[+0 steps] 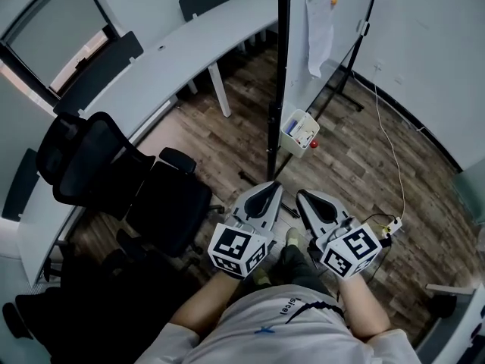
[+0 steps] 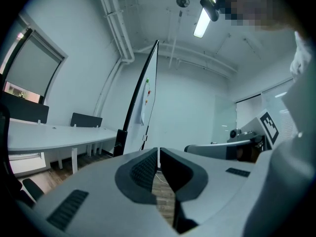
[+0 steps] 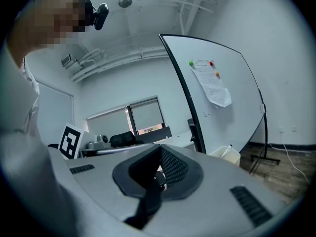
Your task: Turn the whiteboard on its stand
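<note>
The left hand-held gripper and right hand-held gripper have jaws together, empty. The whiteboard stands on the floor ahead, well apart from both. Likely stiff, light and slick-faced; grip its black edge frame, not the panel.

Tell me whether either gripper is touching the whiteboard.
No: in the head view the left gripper and right gripper sit short of the whiteboard, floor between.
</note>
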Demonstrator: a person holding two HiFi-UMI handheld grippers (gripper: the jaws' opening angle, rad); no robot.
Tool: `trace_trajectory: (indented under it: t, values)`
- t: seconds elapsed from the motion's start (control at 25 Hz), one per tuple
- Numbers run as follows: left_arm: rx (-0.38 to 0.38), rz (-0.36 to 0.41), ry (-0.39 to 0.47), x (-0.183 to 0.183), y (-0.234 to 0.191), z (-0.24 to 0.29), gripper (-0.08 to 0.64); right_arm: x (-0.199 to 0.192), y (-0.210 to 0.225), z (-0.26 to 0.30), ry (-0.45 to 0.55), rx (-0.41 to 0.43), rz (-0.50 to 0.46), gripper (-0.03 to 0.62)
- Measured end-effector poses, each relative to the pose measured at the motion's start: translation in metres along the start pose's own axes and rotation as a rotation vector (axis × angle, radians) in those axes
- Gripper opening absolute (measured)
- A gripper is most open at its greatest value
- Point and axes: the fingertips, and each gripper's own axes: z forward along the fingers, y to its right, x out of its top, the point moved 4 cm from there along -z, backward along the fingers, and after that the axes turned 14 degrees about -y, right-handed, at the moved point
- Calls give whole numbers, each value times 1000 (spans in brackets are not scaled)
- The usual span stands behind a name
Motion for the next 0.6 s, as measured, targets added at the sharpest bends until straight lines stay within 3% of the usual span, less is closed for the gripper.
trace_trajectory:
  t: [0.2, 0.6]
  values:
    - [73, -8, -8, 9, -30, 38, 12, 24, 42, 29, 23, 66, 13, 12]
    - [195, -31, 7, 12, -69, 103, 14, 44, 110, 80, -80, 202, -14, 12]
